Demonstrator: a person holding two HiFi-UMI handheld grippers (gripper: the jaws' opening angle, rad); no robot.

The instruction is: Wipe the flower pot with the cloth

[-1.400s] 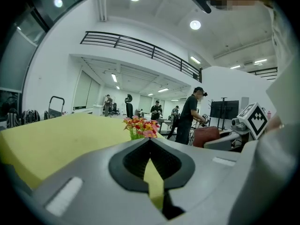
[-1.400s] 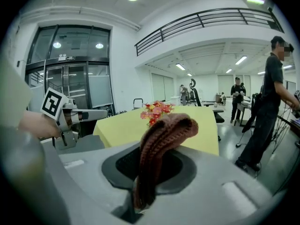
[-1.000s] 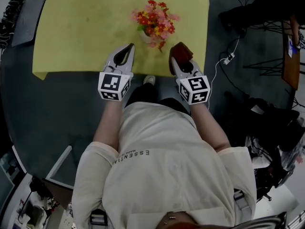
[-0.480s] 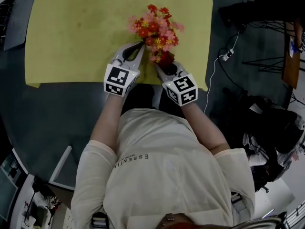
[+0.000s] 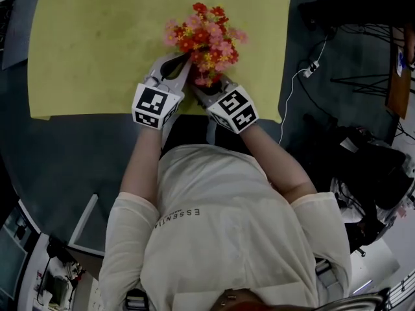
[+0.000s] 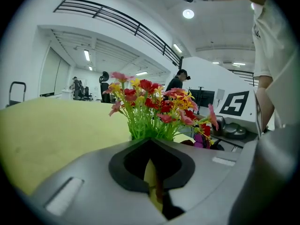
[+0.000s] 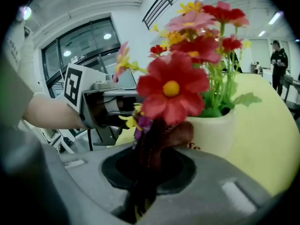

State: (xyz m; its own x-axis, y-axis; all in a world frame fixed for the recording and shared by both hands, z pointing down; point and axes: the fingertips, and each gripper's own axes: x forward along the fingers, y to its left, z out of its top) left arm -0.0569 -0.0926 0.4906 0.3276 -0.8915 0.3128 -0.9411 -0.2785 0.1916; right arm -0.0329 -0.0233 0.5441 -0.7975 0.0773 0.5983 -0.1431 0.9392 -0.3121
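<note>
Dark-red cloth (image 7: 158, 142) is pinched by the right gripper (image 5: 205, 91) beside the flower pot (image 7: 213, 135); the left gripper's (image 5: 180, 65) jaws are pressed together.

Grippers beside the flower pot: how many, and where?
2. The left gripper, shut, lies left of the flowers; the right gripper, clamping the dark red cloth, sits by the white flower pot, near right.

A flower pot (image 7: 211, 132) stands on the desk (image 5: 97, 44), near its front edge. The left gripper (image 5: 184, 62) sits just left of it, the right gripper (image 5: 200, 88) just right, with a cloth (image 7: 159, 139) between its jaws, at the pot's side.
</note>
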